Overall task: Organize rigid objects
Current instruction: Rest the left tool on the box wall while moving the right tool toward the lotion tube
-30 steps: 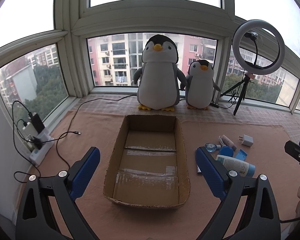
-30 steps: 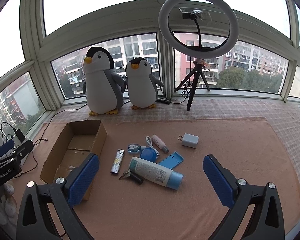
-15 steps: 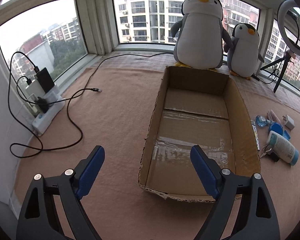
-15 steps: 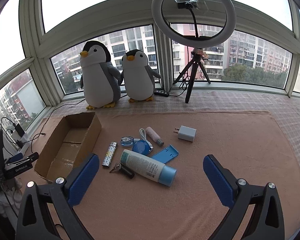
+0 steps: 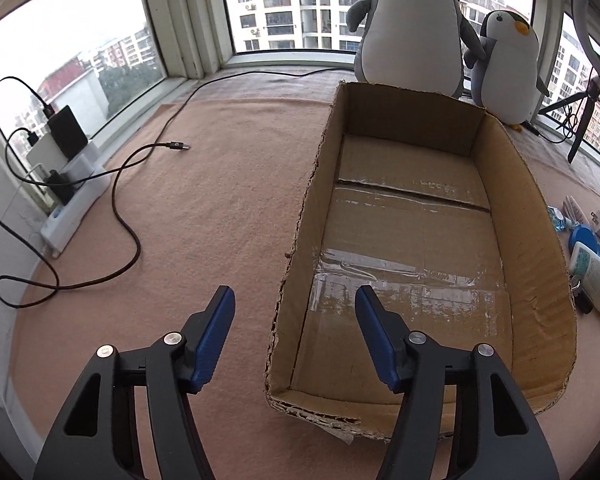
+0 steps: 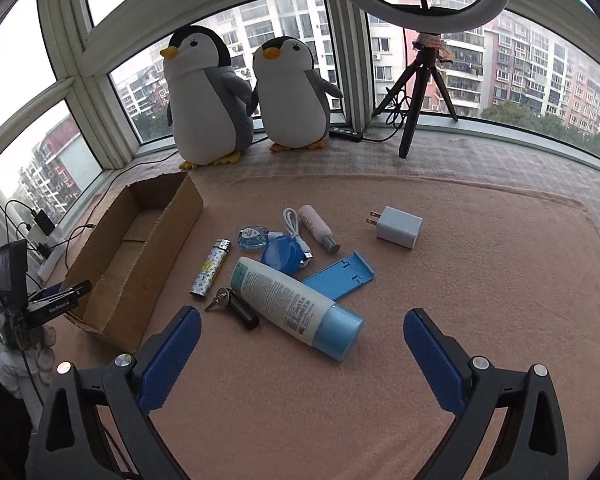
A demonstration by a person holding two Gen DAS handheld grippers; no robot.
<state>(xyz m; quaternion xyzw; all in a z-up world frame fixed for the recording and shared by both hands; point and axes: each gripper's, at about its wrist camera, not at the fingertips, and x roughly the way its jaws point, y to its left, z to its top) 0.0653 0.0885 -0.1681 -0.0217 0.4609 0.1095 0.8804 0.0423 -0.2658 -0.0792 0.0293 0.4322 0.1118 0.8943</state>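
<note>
Open brown cardboard box (image 5: 420, 216) sits toward left edge of peach blanket (image 5: 220, 200), bare blanket left of it apart from black cable (image 5: 128, 216).

Left gripper (image 5: 296, 300) closing, box's left wall between blue pads, not pinched yet; a second ago wide over box.

Right gripper (image 6: 300, 322) spread wide, narrowing slightly, white tube with light-blue cap (image 6: 296, 304) between fingers, untouched; nearer than before.

The left tool (image 5: 294, 300) straddles the near left wall of the empty cardboard box (image 5: 516, 208), jaws closing, pads not yet pressing the cardboard.
</note>
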